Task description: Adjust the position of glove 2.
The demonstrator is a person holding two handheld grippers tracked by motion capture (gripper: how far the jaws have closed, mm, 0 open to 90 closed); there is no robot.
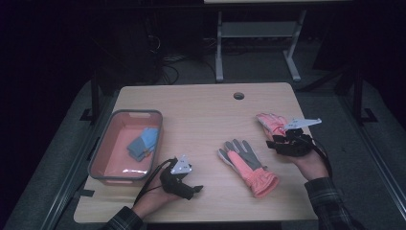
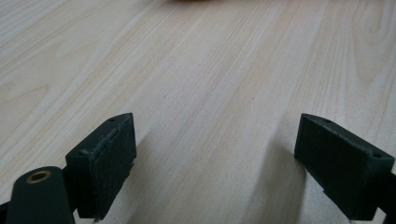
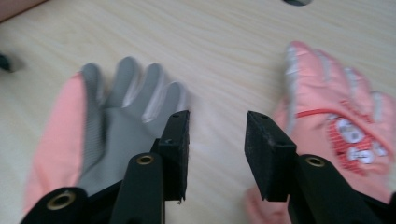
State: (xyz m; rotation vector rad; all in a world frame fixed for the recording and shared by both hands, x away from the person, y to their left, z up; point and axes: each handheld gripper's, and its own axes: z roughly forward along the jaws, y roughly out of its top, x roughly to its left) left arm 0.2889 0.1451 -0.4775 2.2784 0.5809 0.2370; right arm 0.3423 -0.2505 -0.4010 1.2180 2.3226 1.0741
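you are holding your right gripper (image 1: 276,140) low over the table (image 1: 201,115), and its jaws are standing partly apart with nothing but bare wood showing in the gap between them. no earlier picture is at hand, so only the stance is told here. in the right gripper view the palm-up glove (image 3: 109,126), grey on the palm and pink at the edge, is lying to the left of the jaws, its fingertips reaching up beside the left jaw's tip; the lower part of it is running behind that jaw and out of the bottom edge, so you cannot tell whether the jaw is touching it. the second glove (image 3: 336,121), pink with a small patterned patch on its back, is lying to the right of the jaws, and its cuff end is hidden behind the right jaw's arm. both gloves are blurring a little at the edges.

in the high view the palm-up glove (image 1: 246,165) is lying between your two grippers, and the second glove (image 1: 272,123) is sticking out just beyond the right gripper's tips, partly covered by the gripper's body and grey plate.

your left gripper (image 1: 196,189) is resting near the table's near edge, jaws standing wide, with only plain wood between and ahead of them in the left gripper view. beyond its far side is sitting the pink tray (image 1: 107,163), holding folded blue cloth (image 1: 143,143) that is too dim to make out further.
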